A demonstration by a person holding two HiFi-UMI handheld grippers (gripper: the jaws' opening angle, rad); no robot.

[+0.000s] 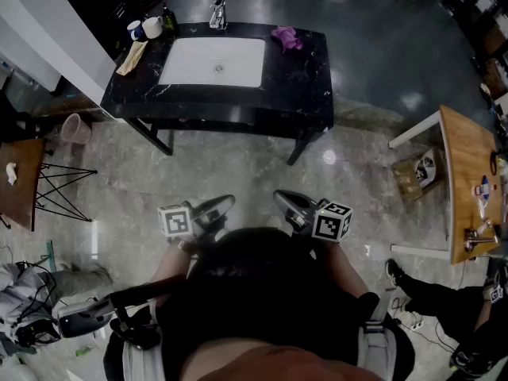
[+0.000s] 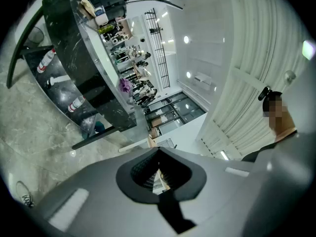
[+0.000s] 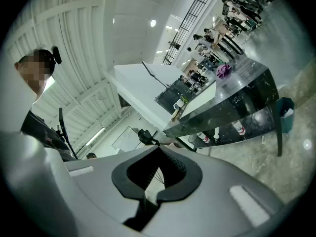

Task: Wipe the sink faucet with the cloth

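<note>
Black counter (image 1: 309, 78) bears the cloth (image 1: 286, 38); left gripper (image 1: 226, 205) and right gripper (image 1: 282, 198) have jaws closed, empty.

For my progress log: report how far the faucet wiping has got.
Nothing done: the cloth lies bunched on the counter, untouched. In hand: nothing; left tool and right tool are shut, empty, short of the counter. Left: grab the cloth, wipe the faucet.

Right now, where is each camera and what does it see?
Head view: on the head, looking down at sink, faucet, purple cloth; shows torso, left claw, right claw.
Left gripper view: on left claw, facing the counter; shows its shut jaws.
Right gripper view: on right claw, facing the counter; shut jaws too.
All share the purple cloth.
</note>
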